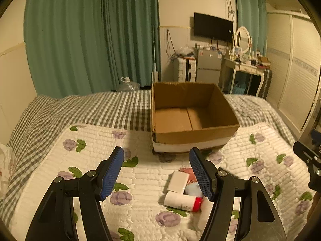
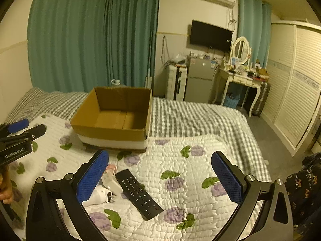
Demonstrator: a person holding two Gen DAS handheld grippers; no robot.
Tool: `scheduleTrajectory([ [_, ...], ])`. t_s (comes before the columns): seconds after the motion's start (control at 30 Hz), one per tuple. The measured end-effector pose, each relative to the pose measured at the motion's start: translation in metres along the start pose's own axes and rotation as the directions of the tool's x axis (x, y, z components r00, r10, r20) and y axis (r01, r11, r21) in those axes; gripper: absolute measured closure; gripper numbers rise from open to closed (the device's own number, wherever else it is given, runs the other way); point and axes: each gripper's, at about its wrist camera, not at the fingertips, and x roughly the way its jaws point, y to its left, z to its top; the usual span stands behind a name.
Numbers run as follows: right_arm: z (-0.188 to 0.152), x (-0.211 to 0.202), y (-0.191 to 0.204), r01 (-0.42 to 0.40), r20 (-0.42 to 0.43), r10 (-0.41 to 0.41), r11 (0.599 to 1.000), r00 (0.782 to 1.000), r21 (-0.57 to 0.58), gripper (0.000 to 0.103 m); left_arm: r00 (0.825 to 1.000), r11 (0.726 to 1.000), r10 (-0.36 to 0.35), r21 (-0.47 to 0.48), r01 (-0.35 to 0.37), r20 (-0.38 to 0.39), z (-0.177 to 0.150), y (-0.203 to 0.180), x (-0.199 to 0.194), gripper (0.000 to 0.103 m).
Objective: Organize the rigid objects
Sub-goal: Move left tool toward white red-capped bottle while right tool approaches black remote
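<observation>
An open, empty cardboard box (image 1: pixel 192 138) stands on the bed; it also shows in the right wrist view (image 2: pixel 112 133). My left gripper (image 1: pixel 156 172) is open above the quilt, short of the box. Near its right finger lie a white box (image 1: pixel 178 181), a white bottle with a red cap (image 1: pixel 182 201), a pale blue object (image 1: pixel 192 189) and a reddish packet (image 1: pixel 188 171). My right gripper (image 2: pixel 160 176) is open over a black remote (image 2: pixel 138 193). A white charger plug (image 2: pixel 101 195) and a white block (image 2: pixel 111 182) lie by its left finger.
The floral quilt (image 2: pixel 180 180) lies over a checked bedspread (image 1: pixel 100 108). The left gripper shows at the left edge of the right wrist view (image 2: pixel 18 138). Green curtains, a fridge (image 1: pixel 208 64), a dressing table (image 1: pixel 246 66) and a wardrobe stand beyond the bed.
</observation>
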Motion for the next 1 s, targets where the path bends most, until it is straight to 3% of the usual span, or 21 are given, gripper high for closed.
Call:
scheduleTrajectory([
  [0.17, -0.012, 0.027, 0.004, -0.016, -0.045, 0.014, 0.999, 0.999, -0.044, 0.000, 0.996, 1.000, -0.016, 0.019, 0.018, -0.090, -0.015, 0.000, 0.034, 0.032],
  [0.4, -0.034, 0.067, 0.003, -0.050, -0.145, 0.042, 0.997, 0.989, -0.055, 0.000, 0.976, 0.998, -0.047, 0.027, 0.054, -0.210, -0.043, -0.004, 0.068, 0.032],
  [0.67, -0.056, 0.098, 0.005, -0.093, -0.239, 0.072, 0.993, 0.968, -0.076, 0.000, 0.939, 0.989, -0.115, 0.050, 0.139, -0.325, -0.066, -0.017, 0.088, 0.032],
  [0.87, -0.069, 0.115, 0.004, -0.116, -0.298, 0.091, 0.991, 0.950, -0.070, 0.000, 0.898, 0.971, -0.206, 0.032, 0.237, -0.390, -0.077, -0.032, 0.096, 0.033],
  [1.0, -0.076, 0.124, 0.004, -0.130, -0.333, 0.098, 0.989, 0.938, -0.076, 0.000, 0.896, 0.968, -0.208, 0.051, 0.247, -0.391, -0.081, -0.037, 0.098, 0.033],
])
